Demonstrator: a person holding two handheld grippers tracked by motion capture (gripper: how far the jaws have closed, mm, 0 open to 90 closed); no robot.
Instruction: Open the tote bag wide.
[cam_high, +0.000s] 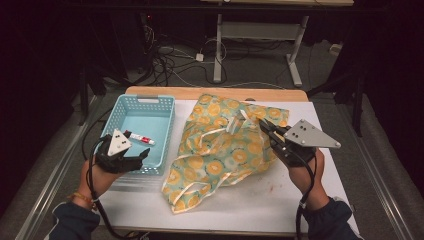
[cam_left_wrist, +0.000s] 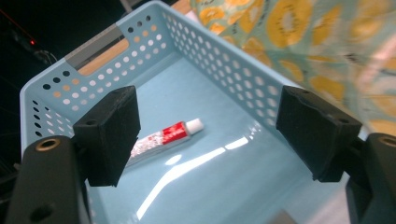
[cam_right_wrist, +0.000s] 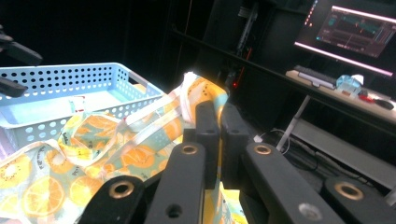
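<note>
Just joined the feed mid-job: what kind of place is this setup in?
Probably a lab or recording studio: dark surroundings, loose cables on the floor, a lit monitor on a desk, and a white work table.

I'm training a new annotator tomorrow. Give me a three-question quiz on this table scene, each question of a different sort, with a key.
1. True or false: the toothpaste tube lies inside the blue basket.
2. Which gripper is shut on the fruit-print bag? A) left gripper B) right gripper
3. Fill in: the left gripper's jaws stand ____, with nothing between them.

Key: 1 true; 2 B; 3 open
</note>
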